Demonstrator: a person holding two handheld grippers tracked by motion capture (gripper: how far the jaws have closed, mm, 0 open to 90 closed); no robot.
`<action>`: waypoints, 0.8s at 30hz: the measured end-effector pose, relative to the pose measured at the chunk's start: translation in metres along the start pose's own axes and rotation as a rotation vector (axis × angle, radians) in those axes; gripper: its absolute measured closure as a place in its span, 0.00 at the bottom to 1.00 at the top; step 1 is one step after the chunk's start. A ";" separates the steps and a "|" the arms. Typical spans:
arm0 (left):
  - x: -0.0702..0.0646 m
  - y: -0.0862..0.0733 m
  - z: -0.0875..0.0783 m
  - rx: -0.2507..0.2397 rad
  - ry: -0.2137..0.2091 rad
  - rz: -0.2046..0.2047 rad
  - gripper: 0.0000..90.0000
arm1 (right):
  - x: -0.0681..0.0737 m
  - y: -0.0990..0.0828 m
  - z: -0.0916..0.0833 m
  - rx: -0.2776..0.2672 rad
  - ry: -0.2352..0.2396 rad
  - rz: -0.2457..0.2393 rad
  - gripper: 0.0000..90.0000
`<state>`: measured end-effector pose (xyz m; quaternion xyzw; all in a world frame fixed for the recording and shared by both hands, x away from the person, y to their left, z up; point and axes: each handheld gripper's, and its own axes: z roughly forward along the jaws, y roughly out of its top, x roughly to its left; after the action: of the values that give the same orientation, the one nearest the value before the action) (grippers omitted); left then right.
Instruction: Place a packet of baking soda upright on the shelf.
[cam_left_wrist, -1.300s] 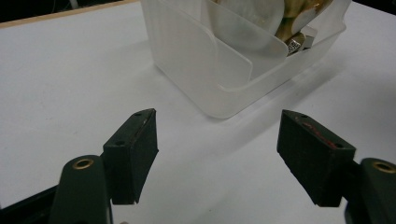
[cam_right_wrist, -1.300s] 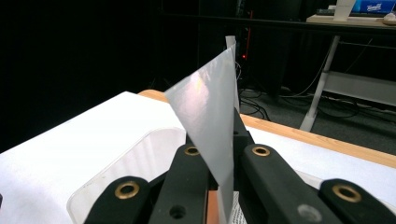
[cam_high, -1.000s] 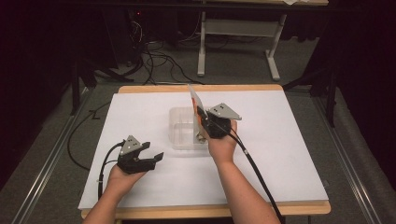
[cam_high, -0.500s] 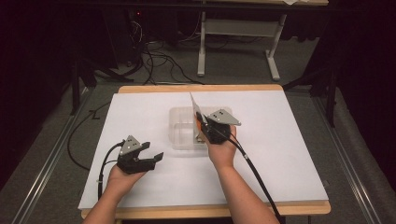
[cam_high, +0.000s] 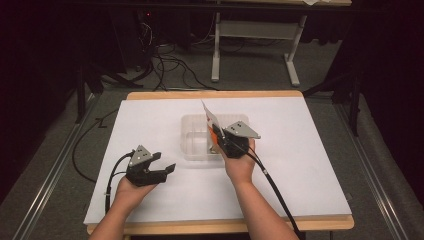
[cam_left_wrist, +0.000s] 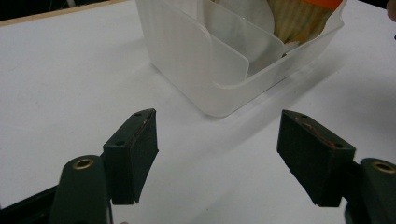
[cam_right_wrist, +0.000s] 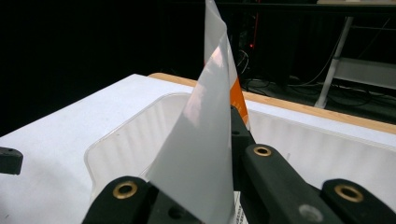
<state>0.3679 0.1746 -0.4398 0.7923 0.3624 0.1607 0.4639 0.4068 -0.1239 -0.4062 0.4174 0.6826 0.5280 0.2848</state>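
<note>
Not much has shifted in the last second: your right claw stays pinched on the packet over the plastic tub, left claw spread, idle on the worktop. Drop looks next.

Frosted, see-through plastic makes up the smooth tub, the packet above it shines glossy white with an orange patch, the gripper pads look matt black and faintly grainy, and a matt white sheet covers the wood-edged tabletop.
</note>
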 end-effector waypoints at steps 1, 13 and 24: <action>0.000 0.000 0.000 0.001 -0.001 0.000 0.33 | 0.000 0.000 0.000 0.001 0.001 -0.003 0.99; 0.001 0.001 -0.001 -0.009 0.002 -0.001 0.33 | 0.000 0.009 -0.003 0.020 0.009 0.002 0.62; 0.002 0.001 -0.001 -0.008 0.005 -0.003 0.33 | 0.003 0.008 -0.003 0.068 0.004 -0.012 0.32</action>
<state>0.3686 0.1762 -0.4390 0.7894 0.3641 0.1634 0.4665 0.4045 -0.1219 -0.3971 0.4219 0.7032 0.5033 0.2723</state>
